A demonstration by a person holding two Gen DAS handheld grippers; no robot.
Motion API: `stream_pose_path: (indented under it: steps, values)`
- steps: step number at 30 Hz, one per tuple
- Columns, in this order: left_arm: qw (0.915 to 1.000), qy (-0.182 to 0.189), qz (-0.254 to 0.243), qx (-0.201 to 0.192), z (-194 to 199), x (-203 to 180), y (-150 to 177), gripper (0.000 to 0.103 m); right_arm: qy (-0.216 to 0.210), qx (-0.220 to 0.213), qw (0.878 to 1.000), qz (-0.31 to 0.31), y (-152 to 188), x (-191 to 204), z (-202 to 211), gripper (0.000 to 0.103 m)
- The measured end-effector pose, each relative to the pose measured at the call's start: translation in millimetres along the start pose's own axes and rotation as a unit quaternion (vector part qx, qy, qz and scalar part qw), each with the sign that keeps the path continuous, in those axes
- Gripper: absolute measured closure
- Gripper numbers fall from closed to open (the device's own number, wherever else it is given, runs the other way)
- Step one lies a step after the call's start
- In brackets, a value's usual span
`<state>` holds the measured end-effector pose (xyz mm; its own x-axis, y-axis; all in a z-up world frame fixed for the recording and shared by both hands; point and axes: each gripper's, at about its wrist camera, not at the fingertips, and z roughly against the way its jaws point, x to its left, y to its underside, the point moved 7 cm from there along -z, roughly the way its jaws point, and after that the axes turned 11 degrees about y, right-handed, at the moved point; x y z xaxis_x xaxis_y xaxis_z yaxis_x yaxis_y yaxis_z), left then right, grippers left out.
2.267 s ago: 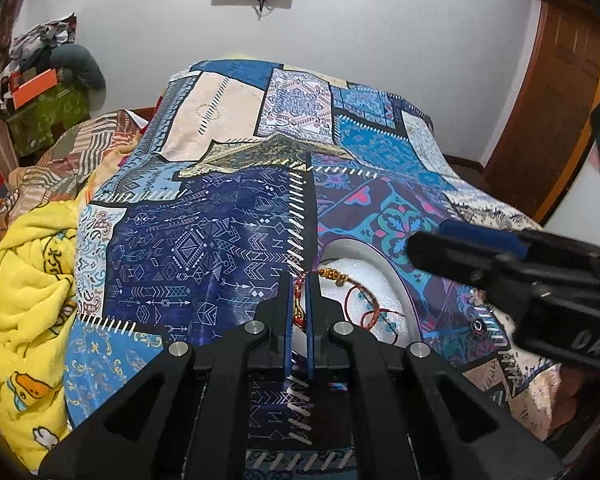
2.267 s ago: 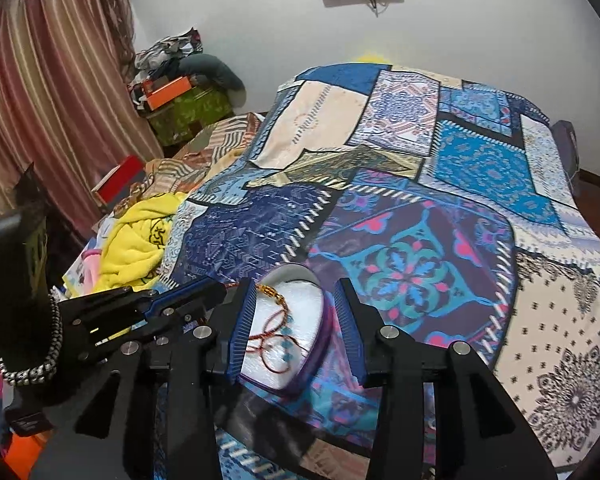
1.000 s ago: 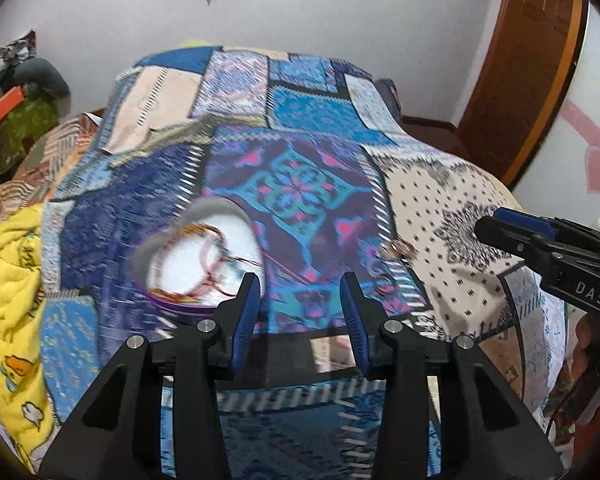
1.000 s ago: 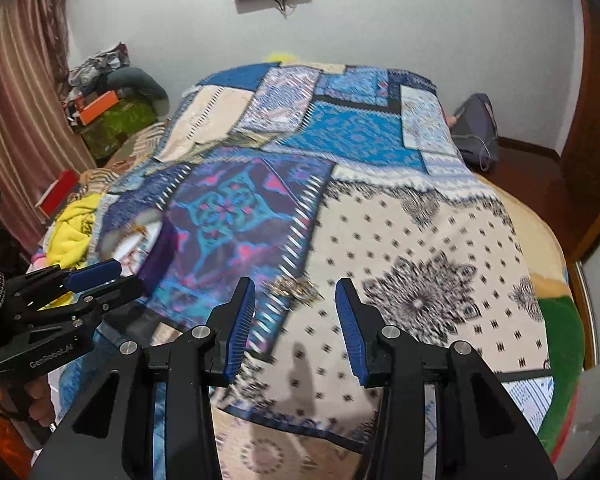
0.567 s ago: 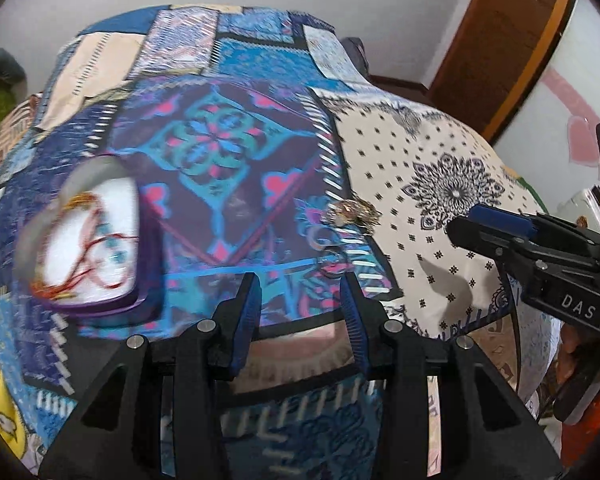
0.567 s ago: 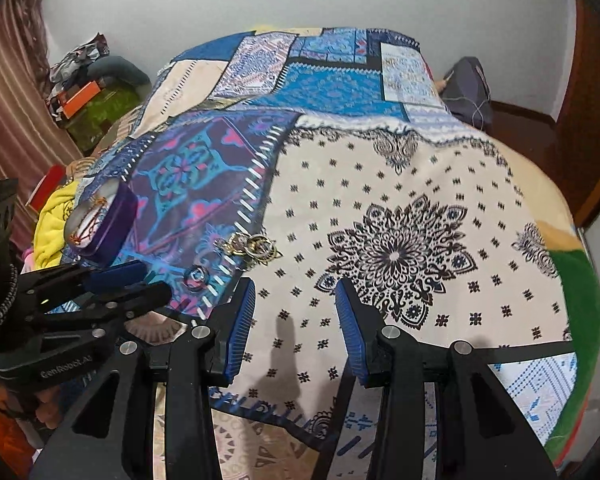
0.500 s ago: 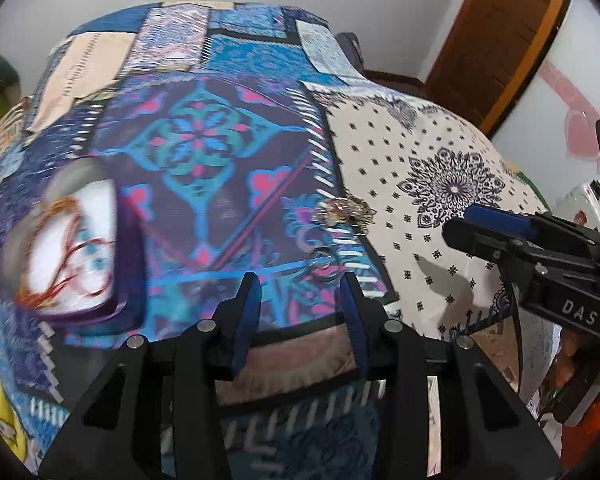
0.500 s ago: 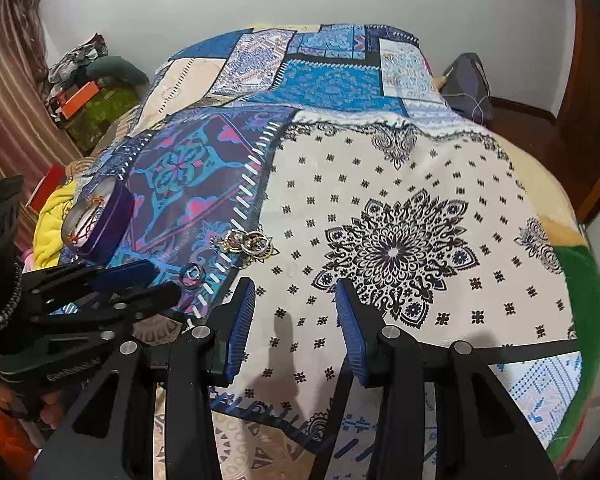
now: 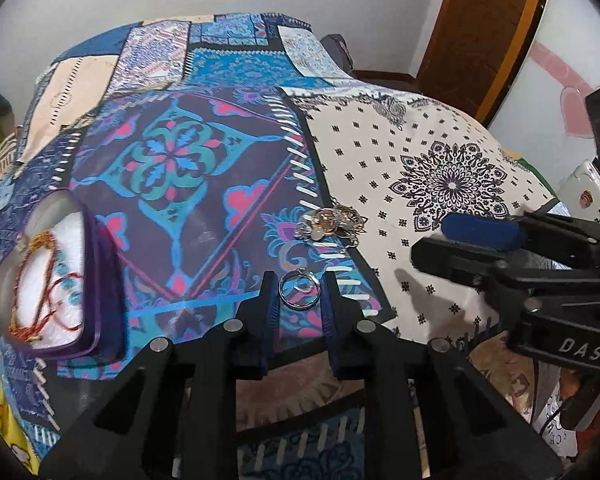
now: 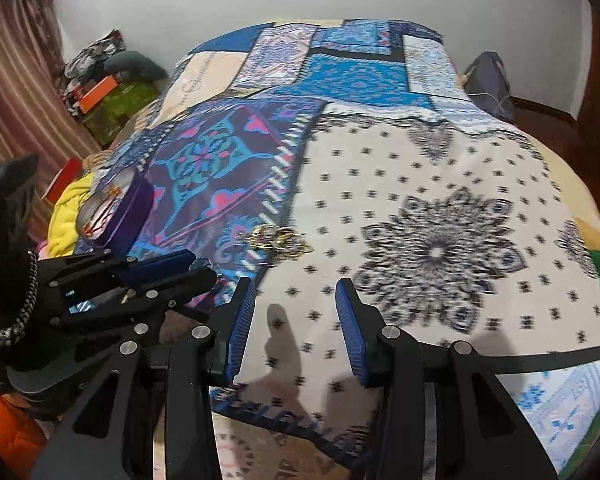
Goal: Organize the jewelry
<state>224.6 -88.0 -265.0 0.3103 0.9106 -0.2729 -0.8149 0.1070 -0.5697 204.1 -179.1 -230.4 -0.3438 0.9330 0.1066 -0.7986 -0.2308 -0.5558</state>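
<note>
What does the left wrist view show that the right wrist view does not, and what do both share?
Left wrist view only: a silver ring lying on the bedspread between the open left tool's fingers, and a brown wooden door.
Right wrist view only: a striped curtain and an orange box on a pile of clutter.
Both: the patchwork bedspread, the purple heart-shaped box holding red cord bracelets, and a heap of gold jewellery.

A patchwork bedspread [image 9: 204, 168] covers the bed. A yellow blanket [image 10: 66, 204] lies bunched at its left; a wooden door [image 9: 484, 32] stands beyond.
</note>
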Motion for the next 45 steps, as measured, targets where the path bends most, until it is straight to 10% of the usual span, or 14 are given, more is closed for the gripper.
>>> stream_pose_path:
  steps: [23, 45]
  values:
    - [0.9982, -0.006, 0.022, -0.055, 56.2, 25.9, 8.0, 0.083, -0.01, 0.007, 0.997, 0.08, -3.0, 59.8, -37.1, 0.093]
    - [0.9922, -0.035, 0.036, -0.114, 118.6, 43.2, -0.1, 0.083, -0.023, -0.069, 0.995, 0.066, -47.0, 78.1, 24.1, 0.093]
